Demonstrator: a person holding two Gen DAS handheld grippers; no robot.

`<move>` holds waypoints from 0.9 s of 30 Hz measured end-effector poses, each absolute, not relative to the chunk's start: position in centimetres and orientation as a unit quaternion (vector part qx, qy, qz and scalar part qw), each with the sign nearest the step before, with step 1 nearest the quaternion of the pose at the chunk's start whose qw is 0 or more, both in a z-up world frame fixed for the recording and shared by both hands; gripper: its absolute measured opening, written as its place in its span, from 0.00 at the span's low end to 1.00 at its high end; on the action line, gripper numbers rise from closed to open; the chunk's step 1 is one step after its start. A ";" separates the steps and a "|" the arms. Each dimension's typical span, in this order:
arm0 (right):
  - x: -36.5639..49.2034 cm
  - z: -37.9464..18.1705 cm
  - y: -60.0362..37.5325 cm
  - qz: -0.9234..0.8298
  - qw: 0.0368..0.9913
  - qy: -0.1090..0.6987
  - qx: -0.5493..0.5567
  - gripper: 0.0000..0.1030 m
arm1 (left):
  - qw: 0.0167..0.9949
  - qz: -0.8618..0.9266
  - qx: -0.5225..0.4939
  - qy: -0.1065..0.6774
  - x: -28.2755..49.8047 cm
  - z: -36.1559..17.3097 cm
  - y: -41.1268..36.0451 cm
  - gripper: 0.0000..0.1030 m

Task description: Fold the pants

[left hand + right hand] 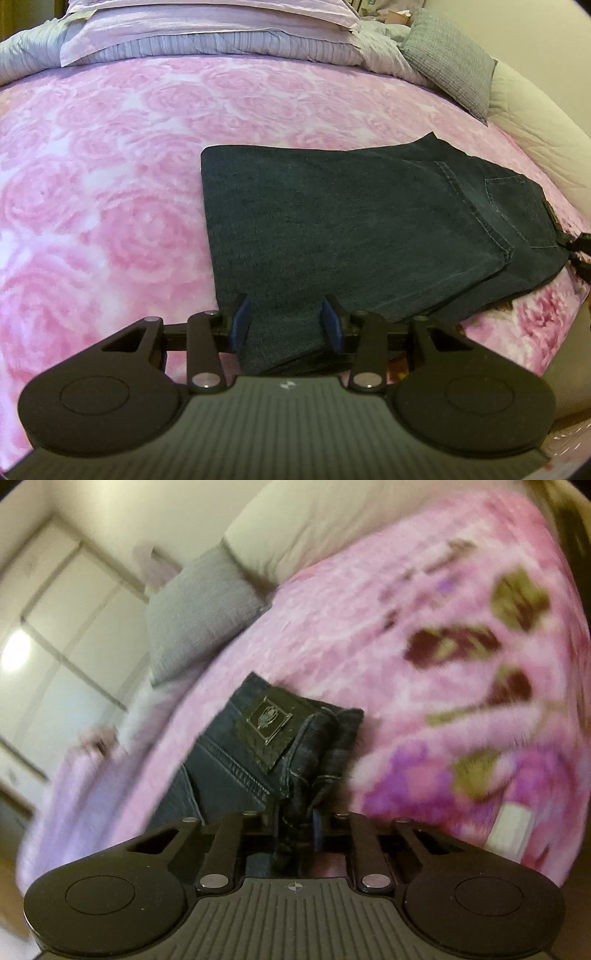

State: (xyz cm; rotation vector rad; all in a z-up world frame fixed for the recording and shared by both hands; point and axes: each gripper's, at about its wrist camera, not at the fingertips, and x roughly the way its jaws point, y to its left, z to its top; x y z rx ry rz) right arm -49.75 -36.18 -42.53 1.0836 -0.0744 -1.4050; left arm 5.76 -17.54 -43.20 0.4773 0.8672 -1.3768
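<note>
Dark blue jeans (351, 229) lie folded on the pink rose bedspread (110, 184), back pocket up at the right. My left gripper (286, 321) is open at the jeans' near edge, and a strip of denim runs between its blue pads (240, 321) without being pinched. In the blurred right wrist view, the waistband (295, 746) with its dark leather patch (267, 720) bunches into my right gripper (297, 823), which is shut on it. The right gripper's black tips (580, 251) also show at the waistband end in the left wrist view.
Lilac pillows and a grey duvet (221, 33) are stacked at the head of the bed. A grey cushion (450, 59) and a cream pillow (535, 122) lie along the right side. White wardrobe doors (55, 627) stand beyond the bed.
</note>
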 end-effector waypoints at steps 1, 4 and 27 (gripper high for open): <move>-49.2 -41.8 -36.4 -0.624 0.629 -0.006 0.464 0.11 | 0.662 -0.609 0.214 0.382 5.7 -43.0 -17.6 0.36; -46.3 -38.8 -37.5 -0.663 0.613 0.093 0.419 0.10 | 0.669 -0.608 0.216 0.369 5.8 -42.4 -17.1 0.34; -0.5 -45.6 -10.1 -0.278 0.805 0.381 -0.360 0.09 | 0.700 -0.527 0.111 0.470 17.8 -43.1 -4.6 0.33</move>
